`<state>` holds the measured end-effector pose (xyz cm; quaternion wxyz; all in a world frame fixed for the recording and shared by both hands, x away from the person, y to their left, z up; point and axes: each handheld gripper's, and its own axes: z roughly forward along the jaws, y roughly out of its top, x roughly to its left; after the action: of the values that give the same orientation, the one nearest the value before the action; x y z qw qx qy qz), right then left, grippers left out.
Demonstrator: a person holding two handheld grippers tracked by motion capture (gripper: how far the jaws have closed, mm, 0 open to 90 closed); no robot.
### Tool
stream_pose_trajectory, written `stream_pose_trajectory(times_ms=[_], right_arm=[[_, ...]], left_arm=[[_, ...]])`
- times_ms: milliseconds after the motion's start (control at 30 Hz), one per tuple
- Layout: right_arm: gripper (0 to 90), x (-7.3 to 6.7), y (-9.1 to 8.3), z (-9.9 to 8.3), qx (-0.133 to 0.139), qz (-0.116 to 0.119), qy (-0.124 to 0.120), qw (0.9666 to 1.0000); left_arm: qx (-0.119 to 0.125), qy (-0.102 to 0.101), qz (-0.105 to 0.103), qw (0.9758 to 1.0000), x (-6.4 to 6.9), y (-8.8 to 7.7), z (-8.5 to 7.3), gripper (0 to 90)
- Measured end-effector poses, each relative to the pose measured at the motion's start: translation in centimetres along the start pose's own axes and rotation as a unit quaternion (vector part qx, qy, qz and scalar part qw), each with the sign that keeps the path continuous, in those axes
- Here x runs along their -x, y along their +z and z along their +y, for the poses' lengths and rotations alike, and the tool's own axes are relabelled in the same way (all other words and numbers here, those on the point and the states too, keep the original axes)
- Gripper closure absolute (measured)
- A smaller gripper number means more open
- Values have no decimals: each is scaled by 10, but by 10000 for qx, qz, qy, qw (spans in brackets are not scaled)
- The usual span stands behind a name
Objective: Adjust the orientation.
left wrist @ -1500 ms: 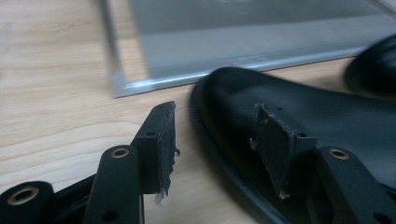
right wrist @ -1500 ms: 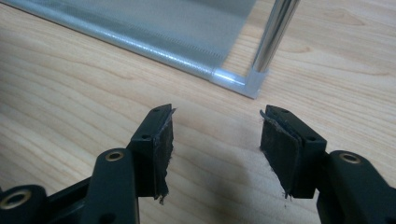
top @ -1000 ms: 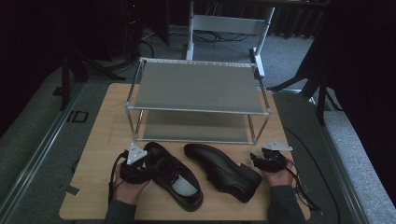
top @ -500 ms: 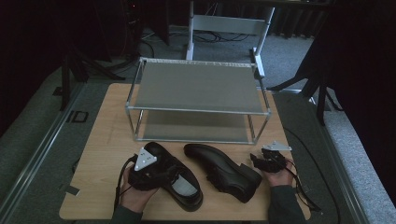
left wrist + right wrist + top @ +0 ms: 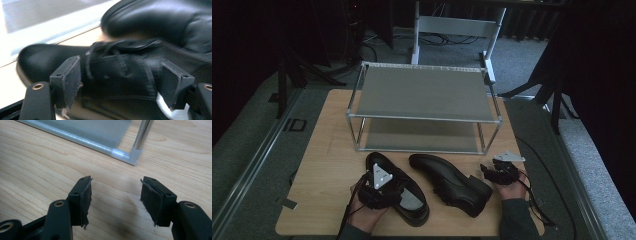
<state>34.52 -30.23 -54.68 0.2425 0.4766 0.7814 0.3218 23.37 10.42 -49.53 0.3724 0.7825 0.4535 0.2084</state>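
Note:
Two black leather lace-up shoes lie side by side on the wooden table, the left shoe and the right shoe. My left gripper hovers over the left shoe's laced middle. In the left gripper view its jaws have just been opening. They straddle the left shoe at the laces, and the pads stand off its sides; the left gripper is open. The right shoe lies beyond. My right gripper rests open by the right shoe's heel, over bare wood.
A two-tier metal shoe rack stands at the back of the table, both shelves bare. Its lower shelf and a corner post sit just ahead of the right gripper. Cables trail off the right table edge.
My left gripper has shifted to the right, from the left shoe's side to over its laced middle. The shoes and the right gripper have stayed put.

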Motion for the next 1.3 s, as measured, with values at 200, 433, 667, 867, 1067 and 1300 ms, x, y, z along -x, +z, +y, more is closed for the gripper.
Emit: stream_pose_trajectory(times_ms=[200,433,667,867,1067,1300], right_arm=[[411,0,0,0,9,-15,6,10000],[409,0,-2,1,39,-2,39,10000],[408,3,-6,3,168,77,176,9997],[407,-2,-15,10,310,188,108,9993],[403,-11,-32,19,476,323,-75,9983],[399,-27,-52,28,688,557,-315,9956]], left_arm=[[-27,12,38,10000,4,2,-1,296],[51,-207,-282,9994,0,1,0,421],[85,-233,-426,9988,2,2,1,468],[89,-175,-579,9981,16,6,4,469],[80,-21,-789,9968,32,9,7,468],[43,19,-820,9966,40,9,8,468]])
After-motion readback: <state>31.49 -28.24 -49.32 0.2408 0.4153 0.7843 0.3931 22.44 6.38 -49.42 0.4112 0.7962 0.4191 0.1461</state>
